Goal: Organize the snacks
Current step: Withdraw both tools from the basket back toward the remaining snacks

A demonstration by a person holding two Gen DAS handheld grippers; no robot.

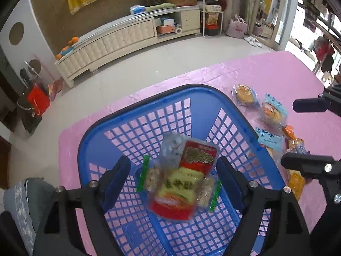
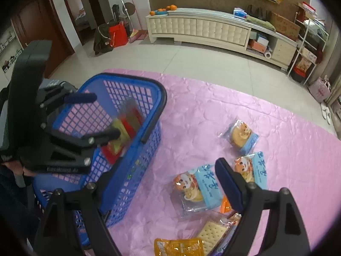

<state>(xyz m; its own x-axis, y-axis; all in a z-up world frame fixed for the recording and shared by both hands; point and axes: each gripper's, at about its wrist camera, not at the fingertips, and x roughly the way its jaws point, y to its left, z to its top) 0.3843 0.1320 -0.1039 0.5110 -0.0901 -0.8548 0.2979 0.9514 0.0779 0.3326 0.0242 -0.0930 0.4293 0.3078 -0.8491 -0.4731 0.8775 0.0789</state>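
A blue plastic basket stands on the pink tablecloth. My left gripper hangs open over it. A red and yellow snack packet is below the spread fingers, blurred and untouched by the pads, over green-edged clear packets. My right gripper is open above loose snacks beside the basket: three blue-labelled cake packets, a cracker pack and an orange packet.
The table's far edge meets a tiled floor. A long cream cabinet lines the back wall, with a red bag on the floor to its left. A hand grips the left gripper's handle.
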